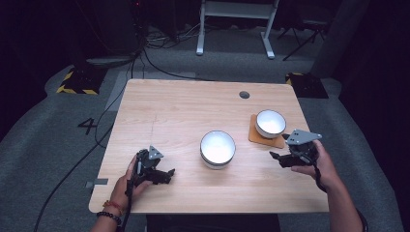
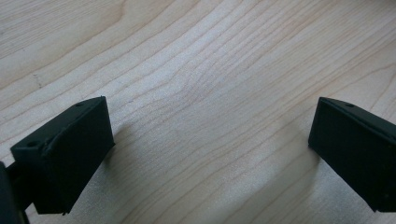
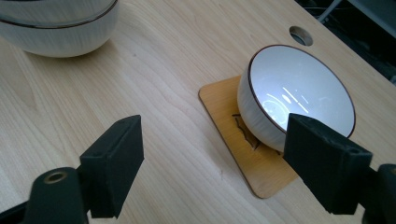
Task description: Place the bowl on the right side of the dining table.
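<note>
A large white bowl point(image 1: 218, 148) stands near the middle of the wooden table point(image 1: 183, 106); its side fills the upper left corner of the right gripper view point(image 3: 56, 28). A smaller white bowl point(image 1: 270, 123) point(image 3: 294, 98) with a dark rim sits on a wooden coaster point(image 1: 261, 137) point(image 3: 233, 121) at the right. My left gripper point(image 1: 164, 175) point(image 2: 210, 154) rests low over bare wood at the front left, open and holding nothing. My right gripper point(image 1: 278, 158) point(image 3: 215, 158) is open just in front of the coaster, its right jaw overlapping the small bowl's near side.
A round cable hole point(image 1: 244, 94) point(image 3: 301, 35) lies in the table's far right part. Cables point(image 1: 96, 140) run across the grey floor at the left. A white desk frame point(image 1: 237, 24) stands behind the table.
</note>
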`<state>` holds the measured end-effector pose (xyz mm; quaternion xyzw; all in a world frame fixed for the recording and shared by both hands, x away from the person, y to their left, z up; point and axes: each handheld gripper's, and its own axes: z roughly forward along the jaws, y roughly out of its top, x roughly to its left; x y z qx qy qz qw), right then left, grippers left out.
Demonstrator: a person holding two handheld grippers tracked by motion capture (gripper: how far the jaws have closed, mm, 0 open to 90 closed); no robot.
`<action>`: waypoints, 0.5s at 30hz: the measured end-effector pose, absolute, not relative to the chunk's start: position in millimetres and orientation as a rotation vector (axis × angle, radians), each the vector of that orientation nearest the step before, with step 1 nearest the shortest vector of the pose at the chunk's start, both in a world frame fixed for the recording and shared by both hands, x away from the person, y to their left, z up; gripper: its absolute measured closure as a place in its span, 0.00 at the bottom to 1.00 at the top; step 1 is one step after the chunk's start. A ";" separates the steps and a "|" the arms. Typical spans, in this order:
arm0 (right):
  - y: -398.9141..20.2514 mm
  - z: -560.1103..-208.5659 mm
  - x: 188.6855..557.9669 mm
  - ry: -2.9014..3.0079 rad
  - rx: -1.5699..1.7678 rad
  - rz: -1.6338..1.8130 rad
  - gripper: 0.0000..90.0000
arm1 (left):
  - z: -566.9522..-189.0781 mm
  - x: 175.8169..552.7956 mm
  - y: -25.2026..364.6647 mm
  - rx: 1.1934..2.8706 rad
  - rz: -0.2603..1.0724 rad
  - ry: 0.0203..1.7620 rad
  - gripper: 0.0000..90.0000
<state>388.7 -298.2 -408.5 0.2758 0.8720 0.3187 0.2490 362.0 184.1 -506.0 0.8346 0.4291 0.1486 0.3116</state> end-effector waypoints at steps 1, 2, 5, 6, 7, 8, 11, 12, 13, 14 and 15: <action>-298.7 -410.2 388.2 2.378 0.752 0.863 0.22 | -505.8 361.9 184.1 2.204 0.396 1.134 0.00; -299.3 -411.6 387.3 2.378 0.751 0.852 0.22 | -505.9 361.9 184.1 2.203 0.395 1.134 0.00; -301.5 -415.9 384.9 2.379 0.769 0.842 0.22 | -505.9 361.9 184.1 2.203 0.394 1.134 0.00; -302.5 -417.6 384.9 2.380 0.758 0.839 0.22 | -505.8 361.9 184.2 2.204 0.395 1.133 0.00; -302.5 -417.6 384.9 2.380 0.758 0.839 0.22 | -505.8 361.9 184.2 2.204 0.395 1.133 0.00; -303.8 -420.3 383.5 2.384 0.770 0.830 0.22 | -505.7 361.7 184.1 2.204 0.396 1.136 0.00; -305.7 -424.5 381.6 2.387 0.765 0.818 0.22 | -505.7 361.7 184.1 2.205 0.395 1.137 0.00; -306.6 -426.0 381.0 2.398 0.767 0.820 0.22 | -505.7 361.7 184.0 2.204 0.395 1.137 0.00; -307.1 -428.2 380.4 2.396 0.770 0.826 0.22 | -505.7 361.7 184.1 2.205 0.395 1.136 0.00; -307.7 -428.8 379.6 2.403 0.770 0.816 0.22 | -505.8 361.9 184.1 2.204 0.395 1.134 0.00; -308.4 -430.5 379.5 2.395 0.762 0.816 0.22 | -505.7 361.7 184.0 2.204 0.395 1.137 0.00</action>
